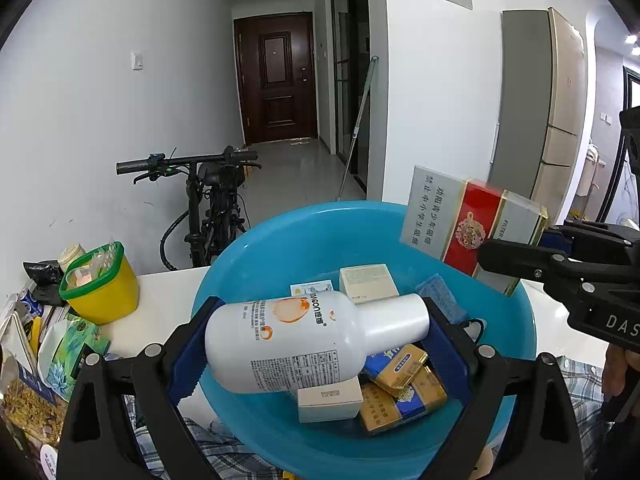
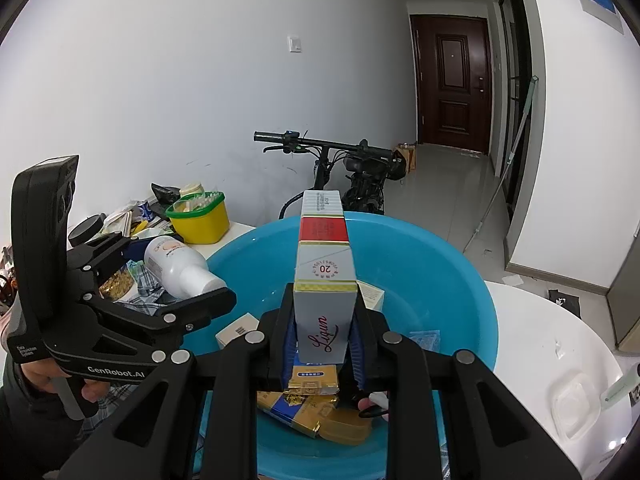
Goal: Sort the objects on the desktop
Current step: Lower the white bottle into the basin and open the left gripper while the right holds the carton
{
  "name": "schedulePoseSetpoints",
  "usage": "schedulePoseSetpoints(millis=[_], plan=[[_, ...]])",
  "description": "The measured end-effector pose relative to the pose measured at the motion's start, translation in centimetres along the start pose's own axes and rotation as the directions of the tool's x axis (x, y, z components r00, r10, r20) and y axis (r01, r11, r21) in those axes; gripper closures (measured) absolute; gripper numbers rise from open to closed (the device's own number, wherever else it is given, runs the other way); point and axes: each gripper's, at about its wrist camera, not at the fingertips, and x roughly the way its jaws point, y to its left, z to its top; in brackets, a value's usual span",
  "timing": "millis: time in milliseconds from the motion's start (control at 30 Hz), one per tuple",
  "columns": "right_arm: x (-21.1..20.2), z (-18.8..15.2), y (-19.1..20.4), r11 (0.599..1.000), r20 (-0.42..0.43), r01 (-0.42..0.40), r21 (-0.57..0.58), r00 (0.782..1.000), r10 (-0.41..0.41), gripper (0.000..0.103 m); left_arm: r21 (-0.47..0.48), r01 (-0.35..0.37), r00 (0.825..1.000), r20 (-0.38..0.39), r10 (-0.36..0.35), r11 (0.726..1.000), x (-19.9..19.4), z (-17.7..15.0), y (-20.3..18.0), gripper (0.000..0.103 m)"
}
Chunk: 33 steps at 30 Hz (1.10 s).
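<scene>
Over the near edge of the white surface (image 2: 532, 320), a big blue basin (image 1: 280, 248) is sitting, and both loads are hanging above it. The basin is already holding several small boxes and yellow packs (image 1: 400, 396). The long cigarette carton (image 2: 325, 280) is the larger load: the right hand-held gripper (image 2: 324, 344) is clamped on its lower end with the jaws drawn close together, and the carton is standing upright over the basin's middle. The white bottle (image 1: 304, 340) is lying crosswise in the left hand-held gripper (image 1: 316, 348), whose jaws are standing wide, one blue pad at the bottle's base and the other at its cap; it is hanging over the near rim of the basin.

The step in hand is probably dropping both into the basin. The carton is tall and held only at its foot, so tipping it flat before letting go would be keeping it from toppling out over the far rim. The bottle is round and smooth, so lowering it close to the packs before spreading the jaws should be stopping it from rolling.

A yellow tub (image 1: 102, 288) is standing at the surface's far left edge.
</scene>
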Motion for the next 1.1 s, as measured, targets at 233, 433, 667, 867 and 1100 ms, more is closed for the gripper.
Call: schedulePoseSetpoints(millis=[233,433,667,867,1100], plan=[[0.02,0.05,0.10,1.000,-0.004,0.007,-0.001,1.000,-0.007,0.082,0.005,0.004,1.000,-0.001,-0.004,1.000,-0.11,0.00,-0.16,0.007],[0.12,-0.03,-0.10,1.000,-0.007,0.015,0.002,1.000,-0.015,0.082,-0.009,0.018,1.000,0.003,-0.018,1.000,-0.15,-0.02,0.16,0.007],[-0.13,0.07,-0.05,1.000,-0.005,0.017,-0.004,1.000,-0.017,0.082,-0.001,0.021,1.000,-0.002,-0.021,1.000,-0.08,-0.08,0.07,0.007],[-0.29,0.07,-0.04,1.000,-0.004,0.014,-0.001,1.000,-0.014,0.082,0.004,0.016,1.000,-0.007,-0.016,1.000,0.05,-0.22,-0.13,0.007],[-0.31,0.16,-0.21,1.000,-0.004,0.015,0.003,1.000,-0.015,0.082,0.009,0.020,1.000,-0.016,-0.020,1.000,0.24,-0.32,-0.52,0.007]])
